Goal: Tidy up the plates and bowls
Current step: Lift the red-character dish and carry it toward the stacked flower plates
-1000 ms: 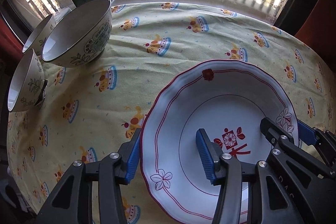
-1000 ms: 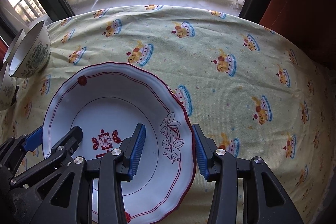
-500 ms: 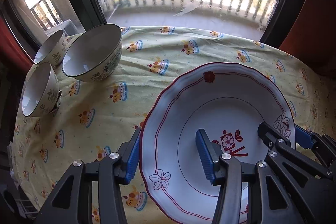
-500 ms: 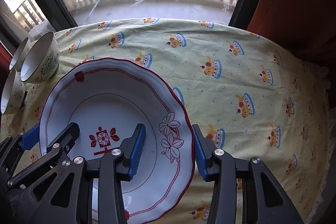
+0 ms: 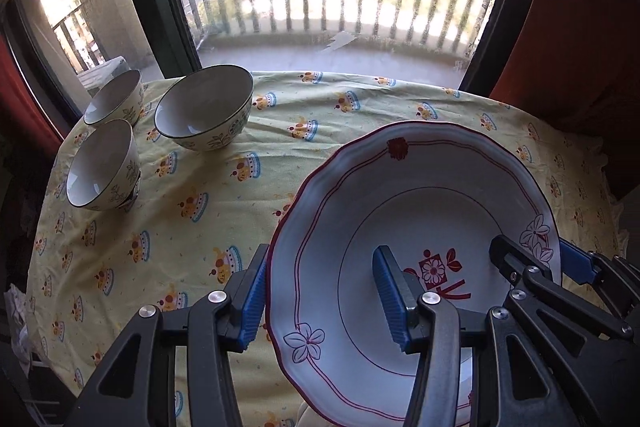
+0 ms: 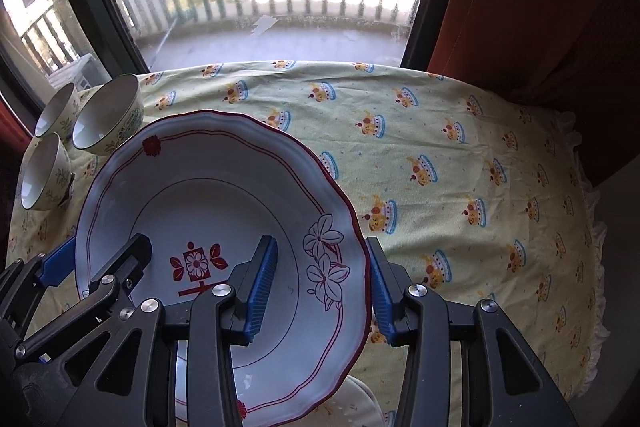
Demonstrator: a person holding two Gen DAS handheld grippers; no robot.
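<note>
Plate [image 5: 404,211] now rides higher above the tablecloth [image 5: 200,227] than a second ago — left gripper [image 5: 320,299] and right gripper [image 6: 322,287] each straddling a rim, grip firmness unclear — carry underway, bowls [image 5: 204,113] untouched.

You've got three bowls out there, one big bowl [image 5: 204,107] and two small ones [image 5: 115,97] [image 5: 102,163], plus one red-trimmed plate [image 5: 416,187], a second pale dish [image 6: 356,407] peeking from under it, and two grippers [image 5: 320,297] [image 6: 320,283].
</note>
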